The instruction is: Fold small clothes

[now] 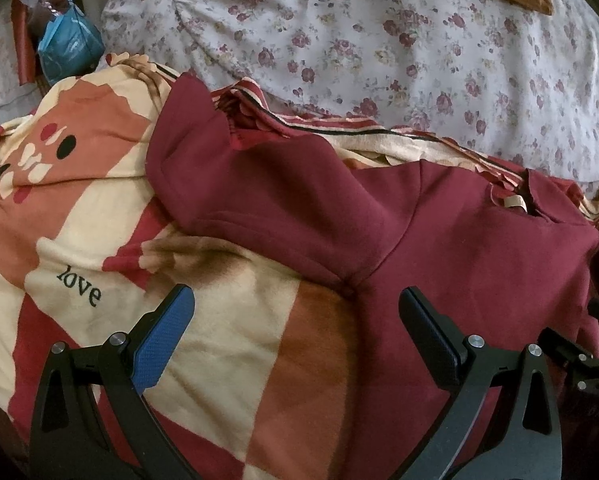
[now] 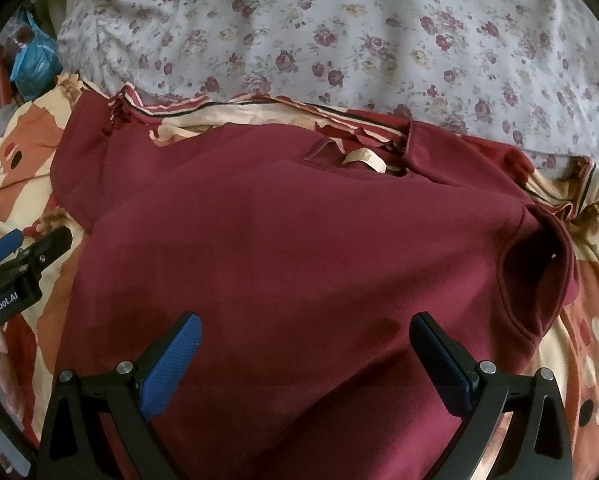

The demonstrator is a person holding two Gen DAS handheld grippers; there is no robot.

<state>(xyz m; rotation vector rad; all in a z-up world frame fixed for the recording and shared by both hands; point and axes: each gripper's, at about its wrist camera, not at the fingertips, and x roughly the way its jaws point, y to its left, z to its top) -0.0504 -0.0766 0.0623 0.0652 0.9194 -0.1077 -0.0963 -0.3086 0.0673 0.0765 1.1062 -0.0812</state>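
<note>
Maroon sweatshirt (image 2: pixel 299 240) spread flat on patterned blanket (image 1: pixel 219 340), floral bedsheet (image 2: pixel 339 40) beyond it, blue bag (image 1: pixel 69 46) past its sleeve. Left gripper (image 1: pixel 295 312), right gripper (image 2: pixel 305 336) wide, empty.

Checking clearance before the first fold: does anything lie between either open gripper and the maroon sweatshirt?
Nothing visible does. The sweatshirt lies spread on the blanket; the right gripper hangs directly over it, and the left gripper sits at its edge by the sleeve.

both tools (image 1: pixel 295 300) (image 2: pixel 305 328) wide apart, empty
</note>
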